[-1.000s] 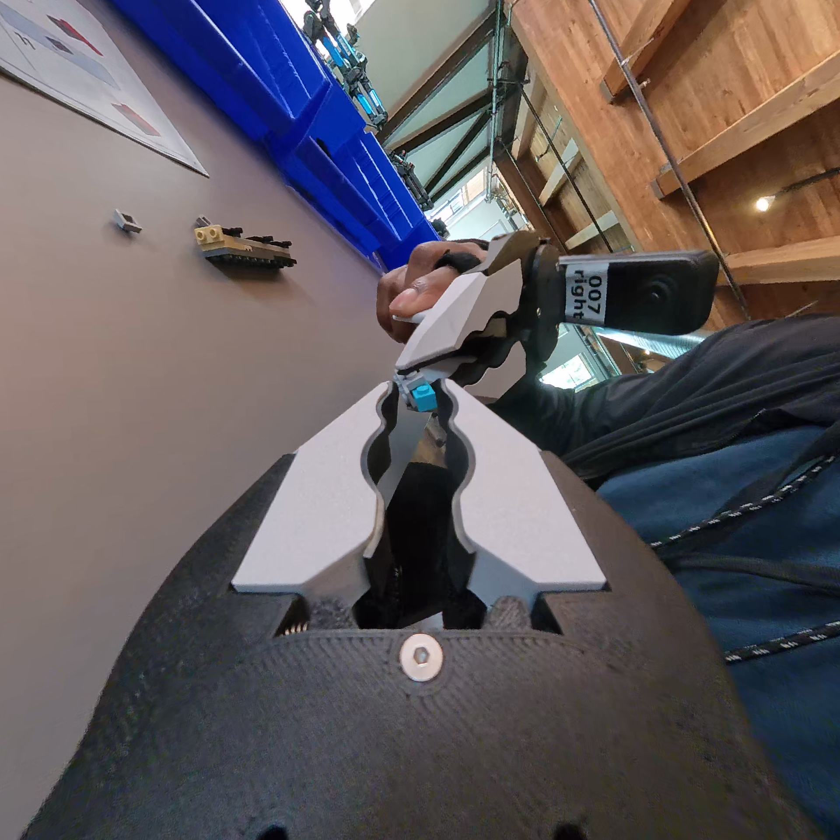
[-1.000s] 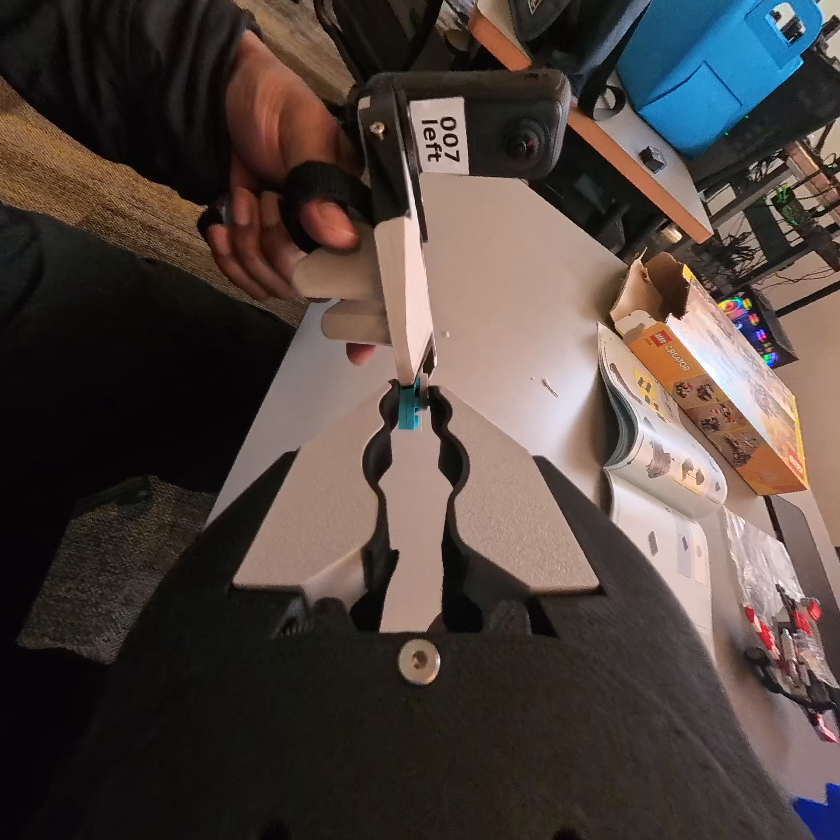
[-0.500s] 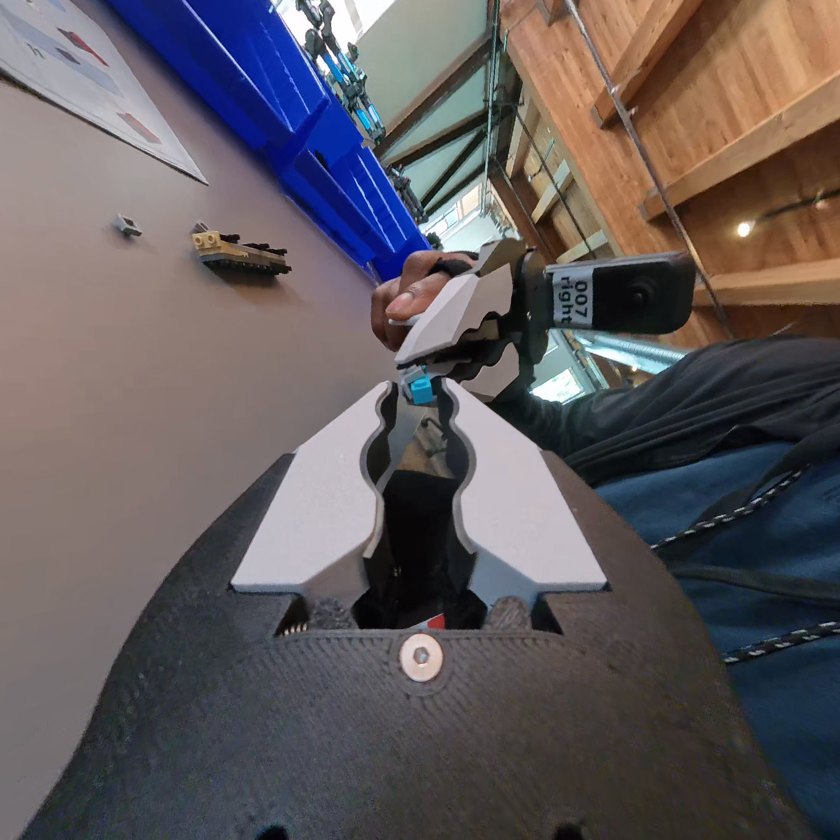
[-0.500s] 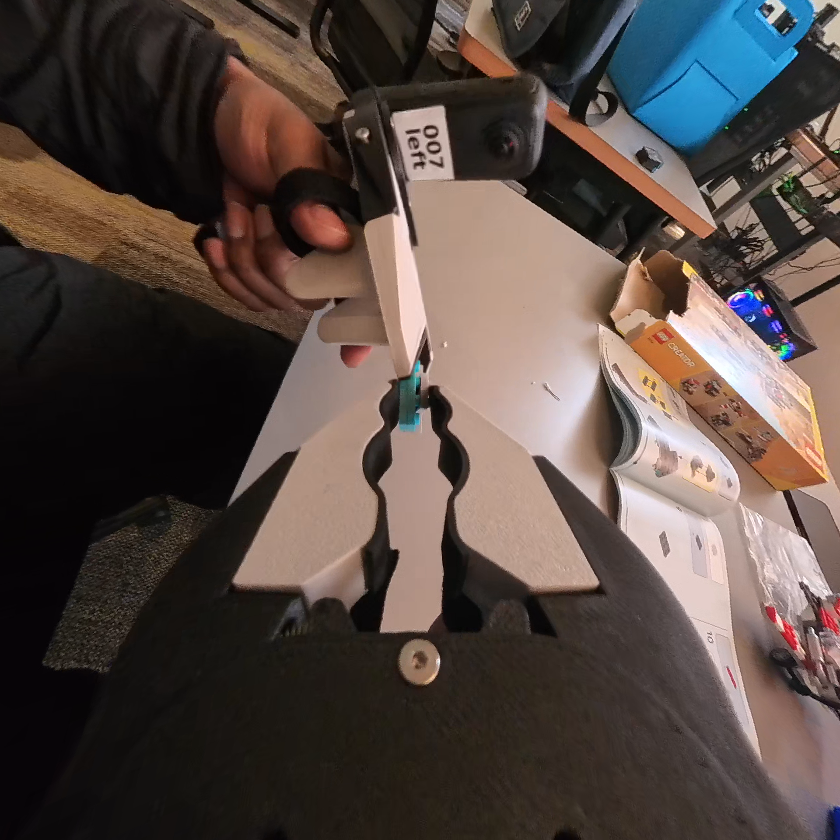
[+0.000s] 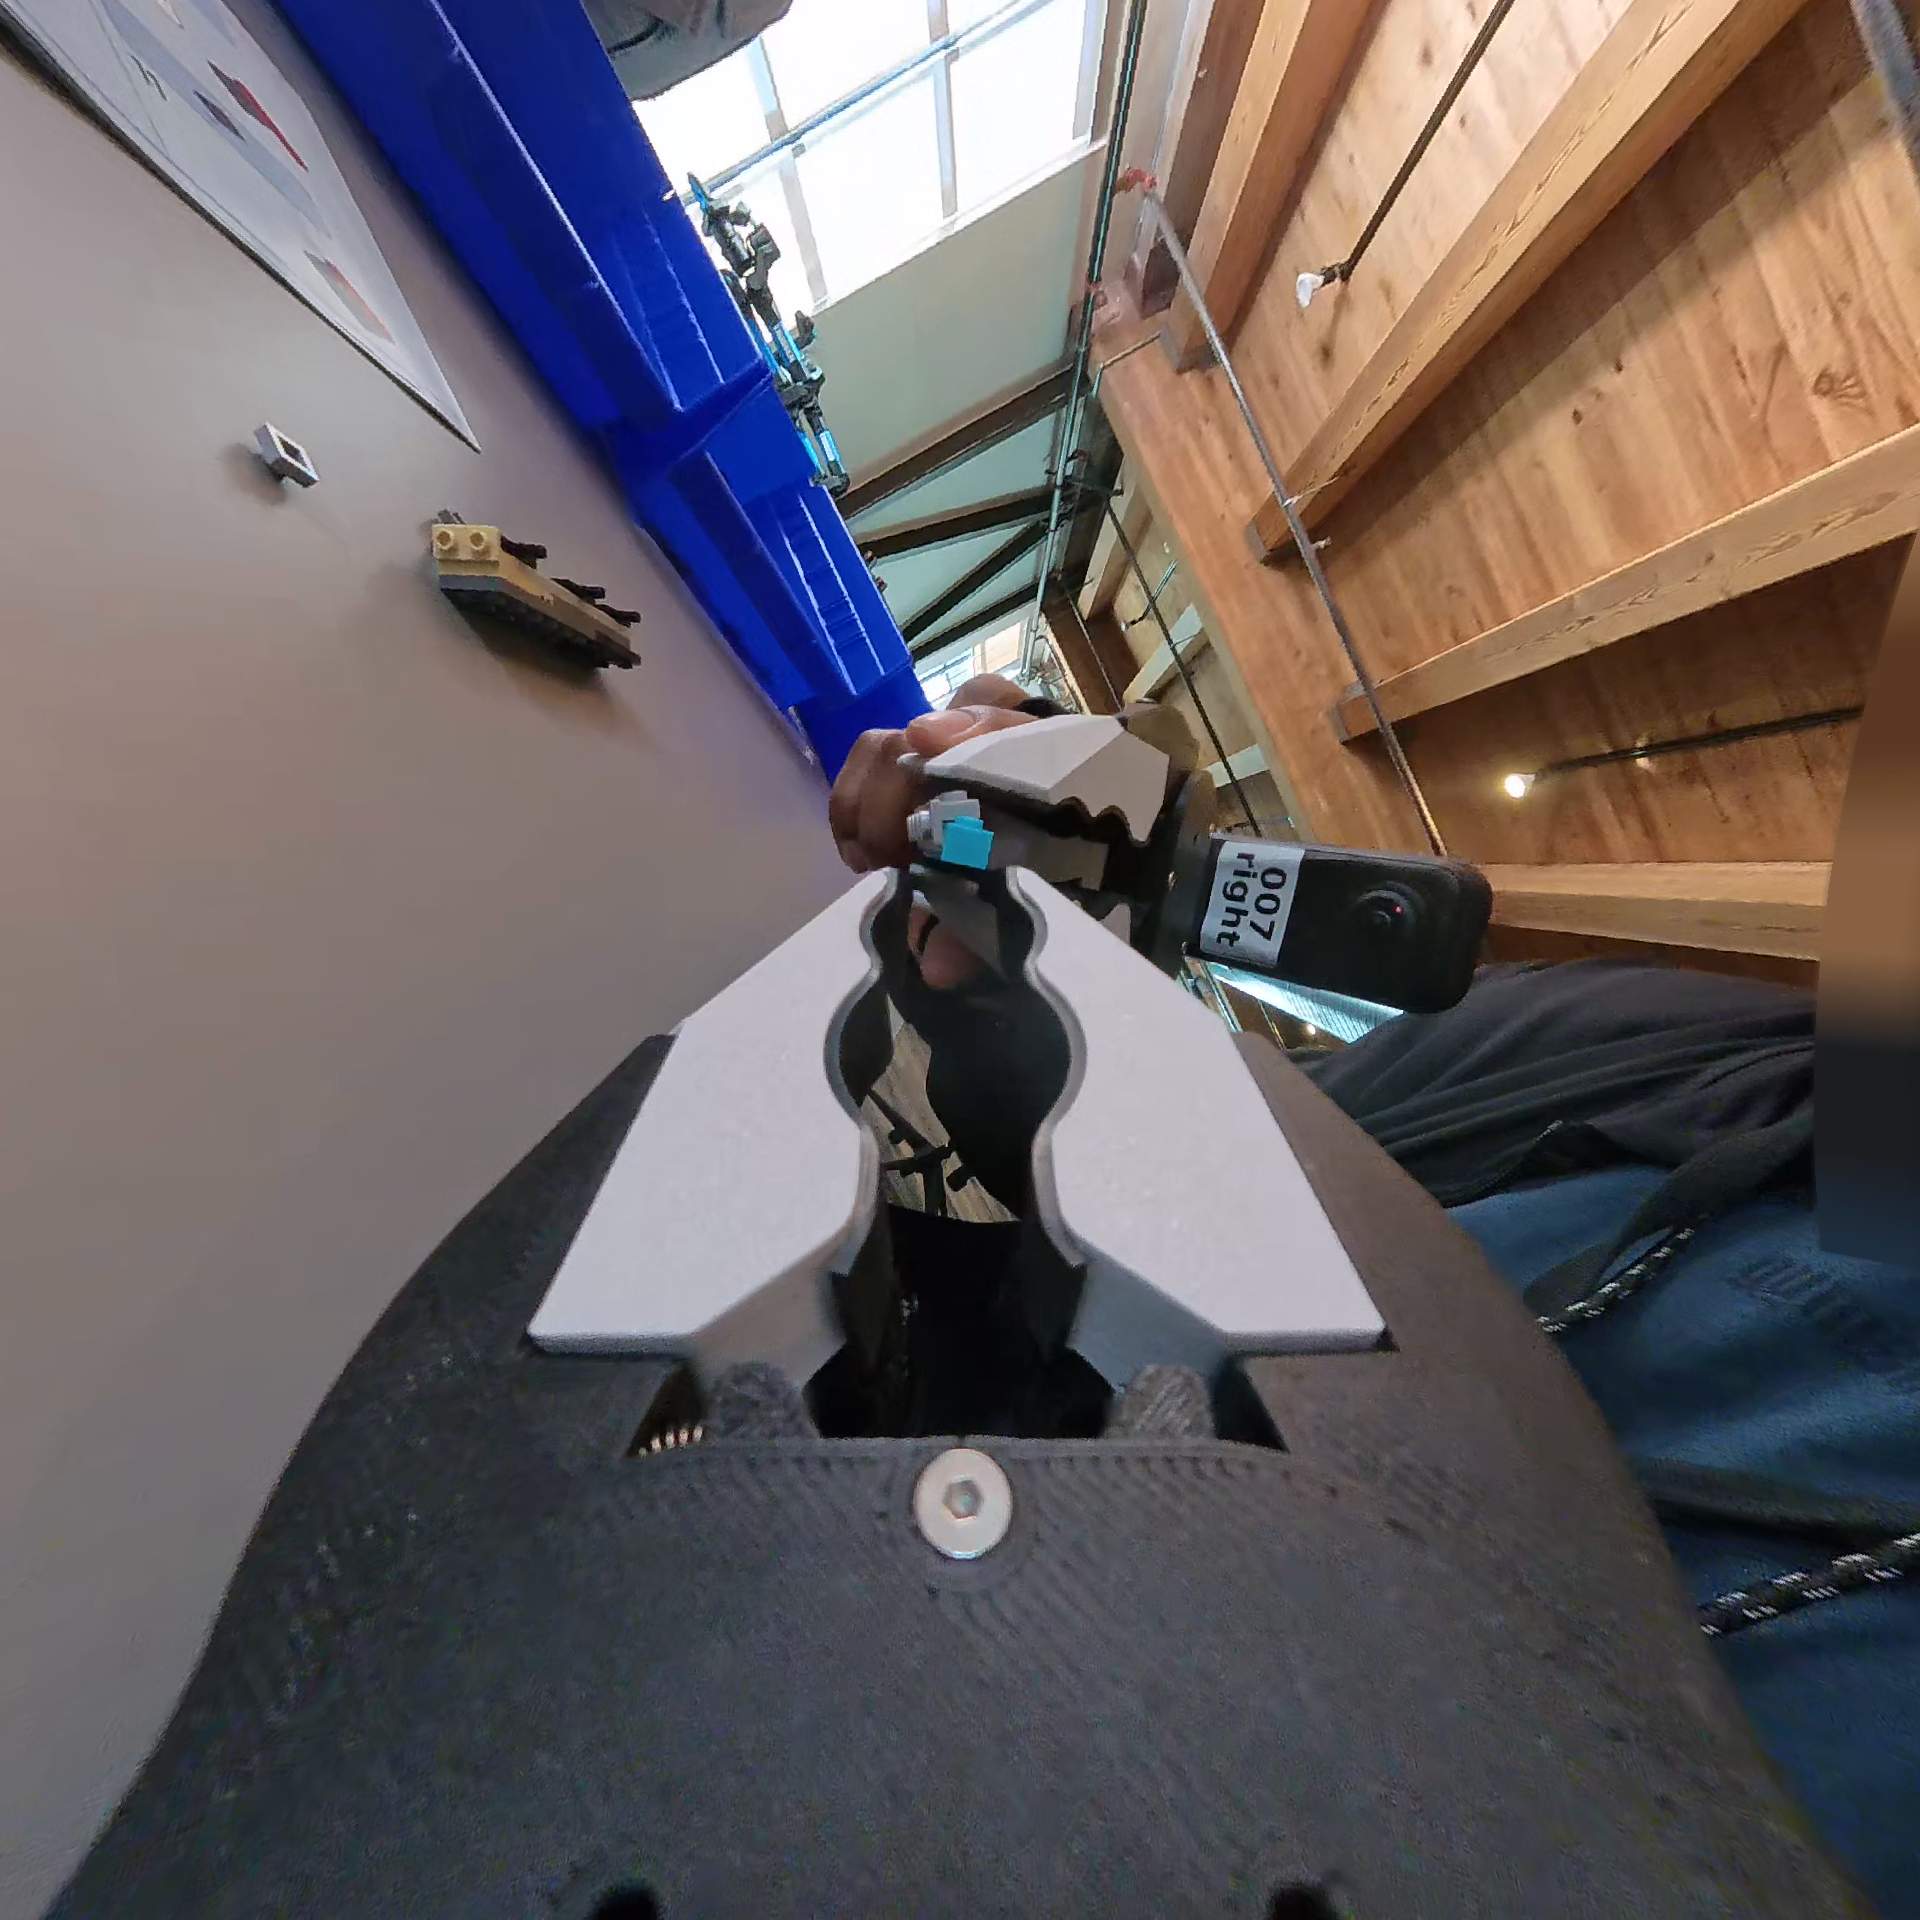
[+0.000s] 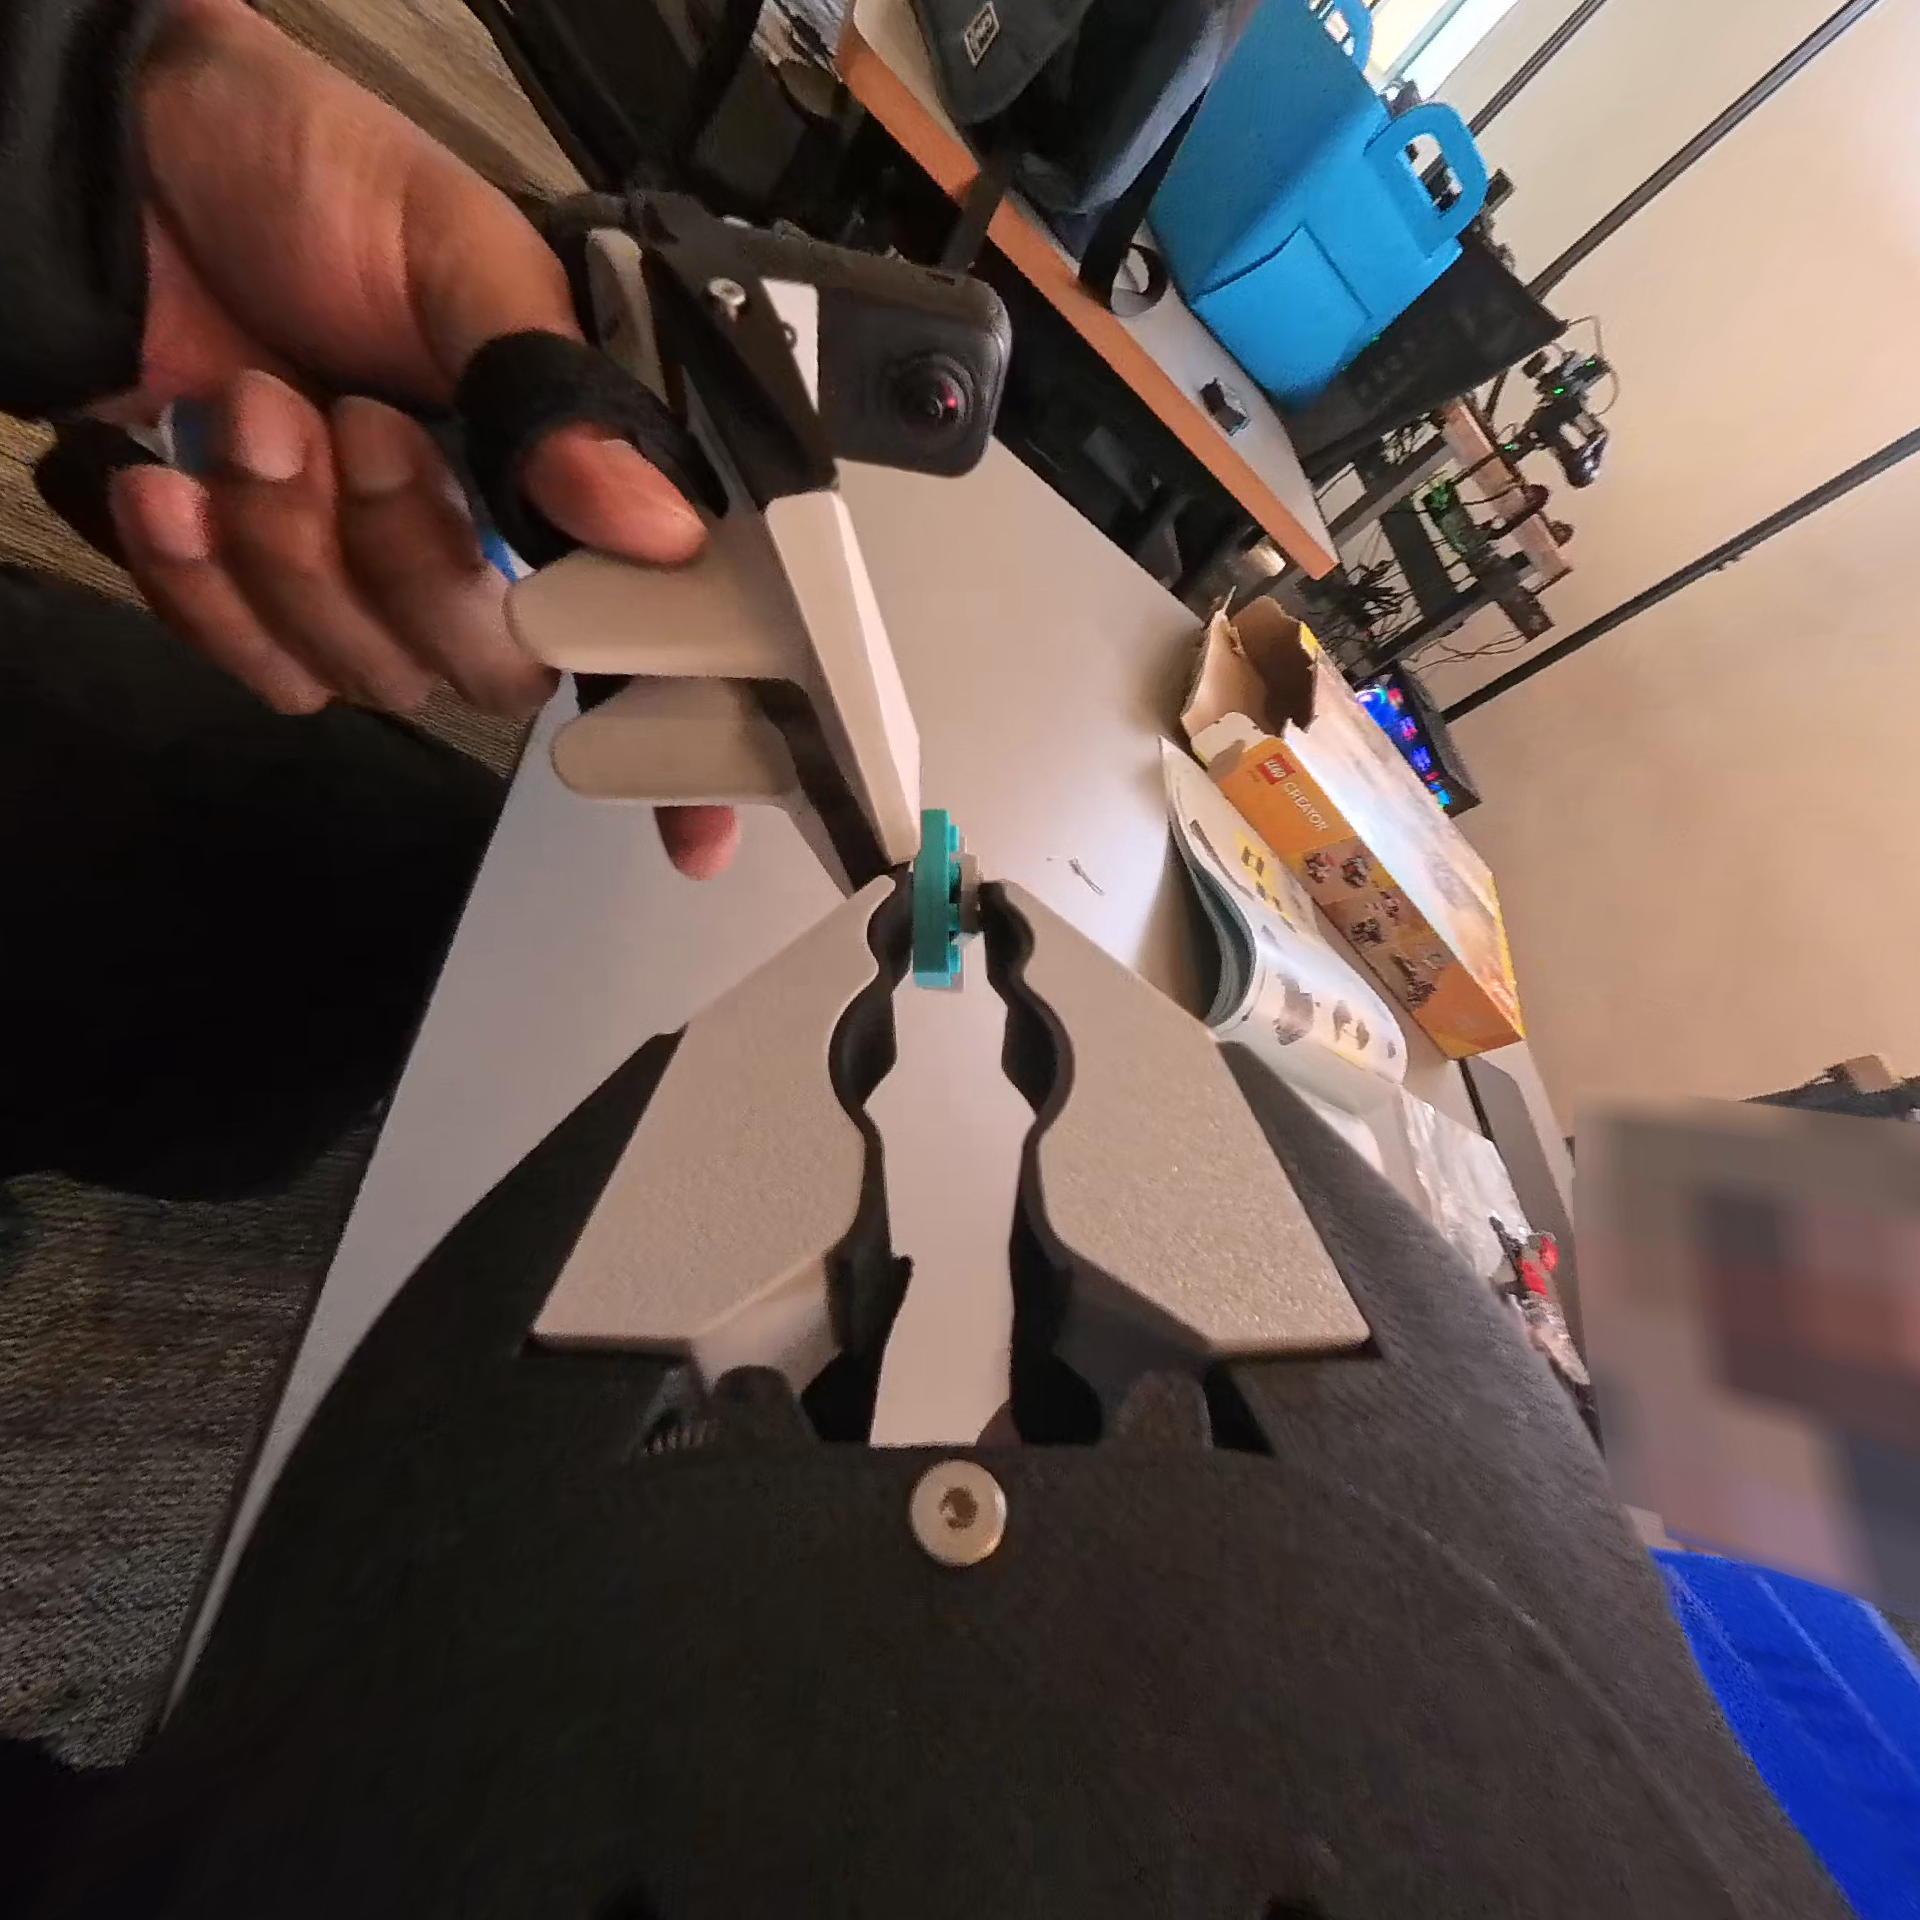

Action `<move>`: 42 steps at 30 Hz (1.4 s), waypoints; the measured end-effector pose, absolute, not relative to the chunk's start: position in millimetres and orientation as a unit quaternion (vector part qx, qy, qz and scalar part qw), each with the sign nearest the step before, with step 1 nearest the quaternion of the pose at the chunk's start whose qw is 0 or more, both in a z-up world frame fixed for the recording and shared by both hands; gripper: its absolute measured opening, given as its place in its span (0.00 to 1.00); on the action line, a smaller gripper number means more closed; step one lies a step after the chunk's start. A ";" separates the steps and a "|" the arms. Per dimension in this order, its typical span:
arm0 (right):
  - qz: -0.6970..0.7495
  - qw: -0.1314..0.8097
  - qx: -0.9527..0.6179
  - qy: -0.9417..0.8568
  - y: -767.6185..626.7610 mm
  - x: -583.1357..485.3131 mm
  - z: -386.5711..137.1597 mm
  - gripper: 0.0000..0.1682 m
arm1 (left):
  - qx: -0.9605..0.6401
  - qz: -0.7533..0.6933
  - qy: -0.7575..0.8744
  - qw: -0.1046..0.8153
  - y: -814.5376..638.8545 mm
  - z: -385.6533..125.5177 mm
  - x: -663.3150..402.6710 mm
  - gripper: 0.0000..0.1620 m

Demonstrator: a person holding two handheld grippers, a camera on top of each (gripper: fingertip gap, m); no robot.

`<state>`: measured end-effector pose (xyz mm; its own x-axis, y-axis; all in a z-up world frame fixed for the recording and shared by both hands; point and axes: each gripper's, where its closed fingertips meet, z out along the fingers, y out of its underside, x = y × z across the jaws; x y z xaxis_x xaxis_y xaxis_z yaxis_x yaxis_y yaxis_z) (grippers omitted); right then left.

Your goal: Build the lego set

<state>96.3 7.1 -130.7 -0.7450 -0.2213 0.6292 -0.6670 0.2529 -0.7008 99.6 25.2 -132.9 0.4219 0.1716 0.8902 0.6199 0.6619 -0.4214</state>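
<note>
R gripper (image 6: 940, 899) clamps teal/grey lego sub-assy (image 6: 938, 914); L gripper (image 5: 951, 894) jaws parted, empty. Tiny, light, rigid, slick; hold flat sides.

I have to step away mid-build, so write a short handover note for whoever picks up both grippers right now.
Right gripper: shut on the small teal-and-grey piece, held in the air.
Left gripper: no clear grip; its tips meet that piece in the right wrist view.
On the table: tan-and-dark sub-assembly, loose grey piece, open instruction booklet, set box.
Done: the sub-assembly.
Left: most of the build.
</note>
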 end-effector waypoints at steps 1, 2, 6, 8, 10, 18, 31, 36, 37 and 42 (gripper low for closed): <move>0.538 0.213 0.291 -0.762 7.7 95.8 -130.3 0.08 | -0.380 -0.149 -0.515 0.753 25.7 -132.7 98.9 0.10; 0.538 0.216 0.291 -0.761 8.3 95.5 -129.9 0.08 | -0.378 -0.149 -0.514 0.756 26.1 -132.6 98.5 0.10; 0.547 0.222 0.291 -0.753 10.8 95.2 -126.2 0.08 | -0.371 -0.148 -0.507 0.764 27.5 -131.0 97.4 0.11; 0.550 0.218 0.292 -0.751 11.4 96.0 -124.9 0.08 | -0.363 -0.154 -0.505 0.768 26.8 -129.5 96.7 0.12; 0.553 0.218 0.294 -0.749 11.1 98.3 -124.0 0.08 | -0.352 -0.160 -0.498 0.776 25.3 -125.8 97.0 0.12; 0.564 0.202 0.291 -0.746 7.7 107.1 -122.8 0.08 | -0.356 -0.150 -0.482 0.786 29.0 -122.8 98.1 0.07; 0.589 0.122 0.264 -0.754 15.6 111.3 -121.6 0.08 | -0.354 -0.187 -0.481 0.780 35.8 -122.5 101.4 0.07; 0.601 0.101 0.244 -0.755 17.4 110.5 -117.5 0.08 | -0.298 -0.243 -0.475 0.791 34.8 -117.4 101.7 0.08; 0.603 0.098 0.241 -0.754 17.9 110.3 -116.3 0.08 | -0.286 -0.250 -0.472 0.796 32.8 -116.1 101.7 0.08; 0.609 0.087 0.229 -0.754 20.6 109.6 -114.0 0.08 | -0.264 -0.254 -0.471 0.803 24.4 -114.7 100.8 0.09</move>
<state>109.6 20.6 -114.0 -0.8797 -0.2396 0.4107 -0.4519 0.1526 -0.8789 100.8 24.4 -114.7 0.4274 -0.1596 0.8898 0.6561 0.7319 -0.1839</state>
